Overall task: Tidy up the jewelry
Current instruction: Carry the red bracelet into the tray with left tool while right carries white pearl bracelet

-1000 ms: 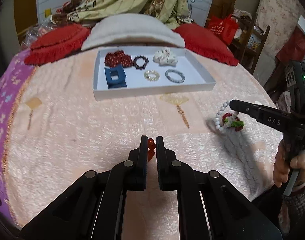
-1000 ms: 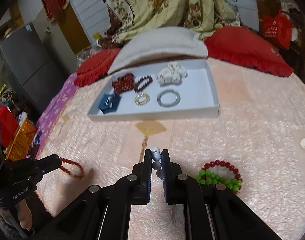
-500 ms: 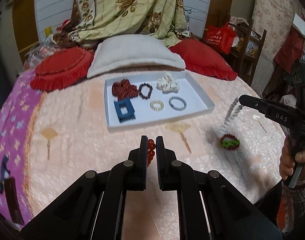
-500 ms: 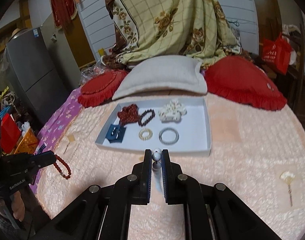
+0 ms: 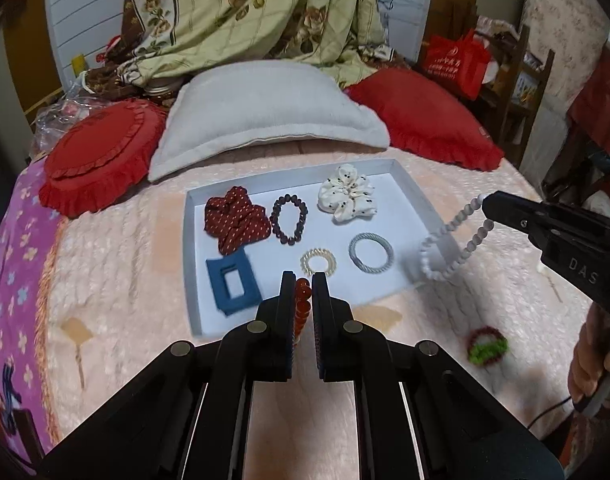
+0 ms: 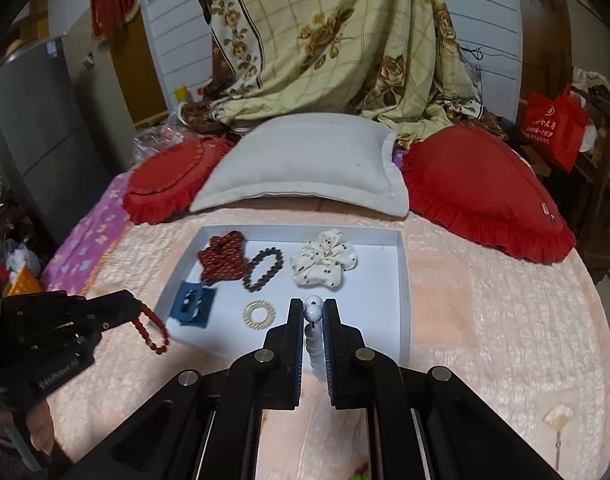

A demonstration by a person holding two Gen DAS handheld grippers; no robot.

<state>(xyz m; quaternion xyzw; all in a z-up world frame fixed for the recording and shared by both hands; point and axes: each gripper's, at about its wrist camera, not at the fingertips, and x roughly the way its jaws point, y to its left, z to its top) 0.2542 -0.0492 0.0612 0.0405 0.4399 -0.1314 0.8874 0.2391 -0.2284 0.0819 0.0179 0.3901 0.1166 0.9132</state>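
A white tray [image 5: 409,188] on the pink bedspread holds a red scrunchie [image 5: 235,220], a dark bead bracelet [image 5: 289,219], a white scrunchie [image 5: 348,199], a gold coil tie [image 5: 318,262], a grey ring [image 5: 371,253] and a blue clip [image 5: 233,286]. My left gripper [image 5: 303,280] is shut on a red bead bracelet [image 6: 151,330], held above the tray's near left edge. My right gripper [image 6: 313,308] is shut on a white bead bracelet [image 5: 451,242], which hangs over the tray's right rim. A red and green bracelet [image 5: 487,346] lies on the bedspread.
A grey pillow [image 5: 265,108] and two red cushions [image 5: 101,156] lie behind the tray. A floral blanket [image 6: 329,40] hangs at the back. A red bag [image 5: 457,62] and shelves stand at the right. The tray [image 6: 401,280] also shows in the right wrist view.
Both grippers have risen and moved forward toward the tray with their bracelets. The white bracelet now hangs over the tray's right rim, away from the red and green one.
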